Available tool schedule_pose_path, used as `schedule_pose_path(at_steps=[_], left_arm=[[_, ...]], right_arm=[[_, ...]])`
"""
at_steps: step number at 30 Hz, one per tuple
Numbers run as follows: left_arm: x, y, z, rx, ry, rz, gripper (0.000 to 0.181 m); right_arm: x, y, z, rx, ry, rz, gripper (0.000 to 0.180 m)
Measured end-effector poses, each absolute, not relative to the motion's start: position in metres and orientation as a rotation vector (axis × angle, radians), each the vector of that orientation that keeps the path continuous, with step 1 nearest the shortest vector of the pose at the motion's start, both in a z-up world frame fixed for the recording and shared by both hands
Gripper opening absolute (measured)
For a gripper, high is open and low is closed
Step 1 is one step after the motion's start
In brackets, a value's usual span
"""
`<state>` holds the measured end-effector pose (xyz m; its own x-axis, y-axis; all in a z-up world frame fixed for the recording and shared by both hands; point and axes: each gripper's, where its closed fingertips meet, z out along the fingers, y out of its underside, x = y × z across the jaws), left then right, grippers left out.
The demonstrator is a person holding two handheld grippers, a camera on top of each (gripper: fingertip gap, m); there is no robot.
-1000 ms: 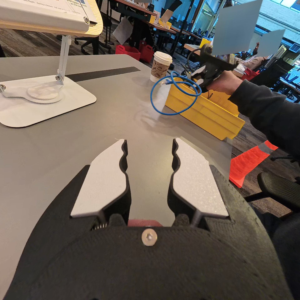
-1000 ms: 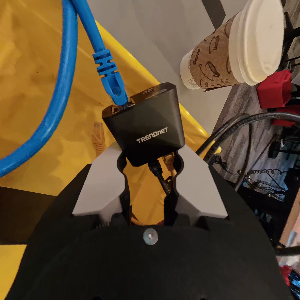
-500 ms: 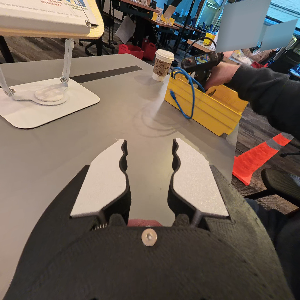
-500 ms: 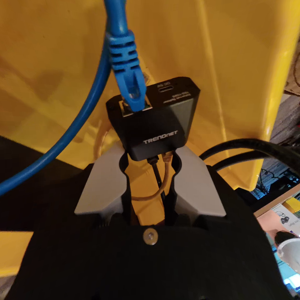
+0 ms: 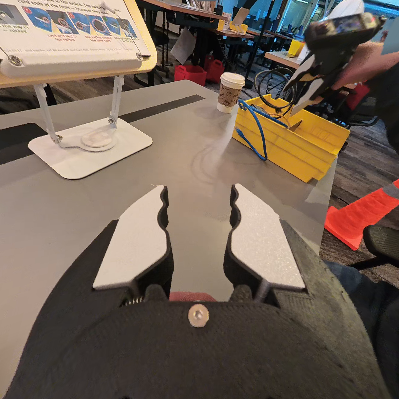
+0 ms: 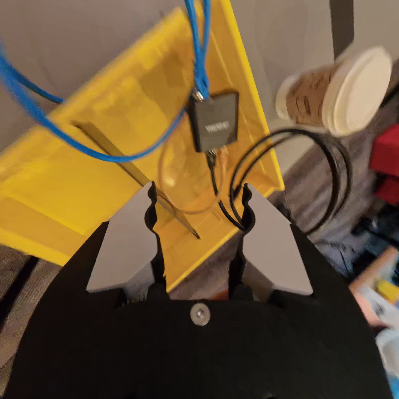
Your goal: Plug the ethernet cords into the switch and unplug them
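Note:
The black switch [image 6: 216, 123] lies inside the yellow bin [image 6: 97, 183]. A blue ethernet cord [image 6: 200, 73] is plugged into its far end and loops out over the bin's edge [image 5: 259, 129]. A thin orange cord [image 6: 224, 155] and a black power lead [image 6: 212, 170] leave its near end. My right gripper [image 6: 198, 186] is open and empty, held above the bin with the switch well past its fingertips; it also shows in the left wrist view [image 5: 288, 100]. My left gripper [image 5: 197, 187] is open and empty over the grey table [image 5: 108, 205].
A paper coffee cup [image 5: 231, 92] stands on the table beside the bin [image 5: 291, 149]. A white instruction stand [image 5: 90, 146] sits at the left. A coiled black cable [image 6: 336, 172] hangs off the bin's side. An orange cone [image 5: 362, 216] lies on the floor at the right. Across from one pair of fingers to the other is roughly 50 cm.
My right gripper has let go of the switch, opened and drawn back up out of the bin. The switch now rests in the bin. My left gripper has stayed open.

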<state>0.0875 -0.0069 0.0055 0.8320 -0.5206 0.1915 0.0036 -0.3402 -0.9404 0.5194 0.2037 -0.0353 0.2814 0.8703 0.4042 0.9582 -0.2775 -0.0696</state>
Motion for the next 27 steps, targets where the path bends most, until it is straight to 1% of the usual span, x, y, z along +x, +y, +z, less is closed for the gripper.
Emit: schedule_pose_path(at_steps=[1, 5, 7, 8, 9, 10, 11, 13, 15, 16, 19, 21, 23, 27], left_arm=[[0.087, -0.007, 0.007, -1.852, 0.392, -0.561, 0.055], [0.090, -0.008, 0.008, -1.848, 0.394, -0.559, 0.055], [0.094, -0.008, 0.005, -1.852, 0.397, -0.566, 0.055], [0.096, -0.008, 0.003, -1.856, 0.402, -0.568, 0.055], [0.098, -0.009, 0.001, -1.859, 0.409, -0.568, 0.055], [0.099, -0.010, 0.000, -1.860, 0.413, -0.568, 0.055], [0.101, -0.010, 0.000, -1.860, 0.414, -0.573, 0.055], [0.102, -0.011, -0.001, -1.857, 0.415, -0.585, 0.055], [0.102, -0.012, -0.003, -1.856, 0.413, -0.589, 0.055], [0.101, -0.013, -0.004, -1.856, 0.411, -0.591, 0.055], [0.097, -0.013, -0.006, -1.854, 0.399, -0.596, 0.055], [0.095, -0.012, -0.007, -1.852, 0.387, -0.605, 0.055], [0.094, -0.011, -0.009, -1.852, 0.379, -0.613, 0.055], [0.097, -0.010, -0.012, -1.858, 0.385, -0.615, 0.055]], right_arm=[[0.499, 0.192, -0.029, -2.202, -1.684, -0.302, 0.080], [0.405, 0.141, -0.007, -1.948, -1.714, 0.038, 0.075], [0.380, 0.131, -0.016, -1.956, -1.707, 0.011, 0.081], [0.373, 0.131, -0.026, -1.986, -1.699, -0.035, 0.081], [0.367, 0.130, -0.040, -2.024, -1.710, -0.070, 0.085], [0.365, 0.137, -0.052, -2.056, -1.688, -0.124, 0.082], [0.363, 0.147, -0.062, -2.086, -1.638, -0.176, 0.075], [0.366, 0.164, -0.080, -2.106, -1.599, -0.303, 0.068], [0.361, 0.172, -0.090, -2.099, -1.590, -0.288, 0.039], [0.354, 0.172, -0.089, -2.094, -1.574, -0.202, 0.021], [0.340, 0.171, -0.058, -2.042, -1.480, 0.093, 0.011], [0.340, 0.175, -0.024, -2.001, -1.373, 0.290, 0.009], [0.348, 0.182, 0.012, -1.955, -1.240, 0.491, 0.003], [0.373, 0.191, 0.065, -1.858, -1.060, 0.769, 0.001]])
